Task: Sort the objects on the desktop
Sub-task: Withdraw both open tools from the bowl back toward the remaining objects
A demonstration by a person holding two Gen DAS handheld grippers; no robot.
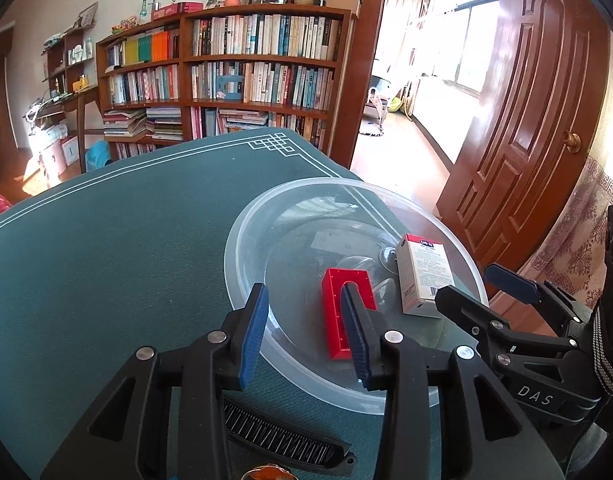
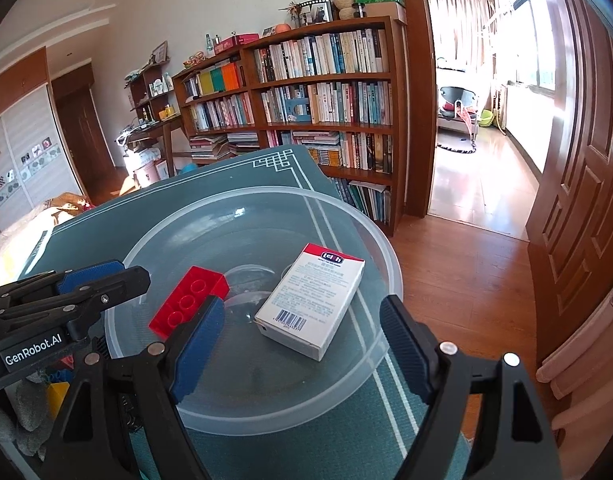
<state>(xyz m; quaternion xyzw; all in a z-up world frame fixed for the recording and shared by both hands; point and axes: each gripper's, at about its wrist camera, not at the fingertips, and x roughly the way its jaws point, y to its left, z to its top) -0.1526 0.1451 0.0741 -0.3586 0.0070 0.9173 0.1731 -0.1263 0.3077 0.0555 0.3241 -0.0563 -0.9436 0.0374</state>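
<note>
A clear plastic basin [image 1: 242,240] [image 2: 386,248] stands on the green table mat. Inside lie a red toy brick [image 1: 332,312] [image 2: 186,300] and a white carton with a red top and a barcode [image 1: 424,276] [image 2: 314,300]. My left gripper [image 1: 304,332] is open and empty over the basin's near rim, its right finger above the brick. It also shows at the left of the right wrist view [image 2: 102,276]. My right gripper [image 2: 302,352] is open and empty, its fingers on either side of the carton and above it. It also shows at the right of the left wrist view [image 1: 486,284].
A black comb [image 1: 282,440] lies on the mat under the left gripper. Yellow and red toy pieces [image 2: 58,392] lie at the left beside the basin. A bookcase [image 1: 226,72], an open door [image 1: 526,120] and the wooden floor lie beyond the table edge.
</note>
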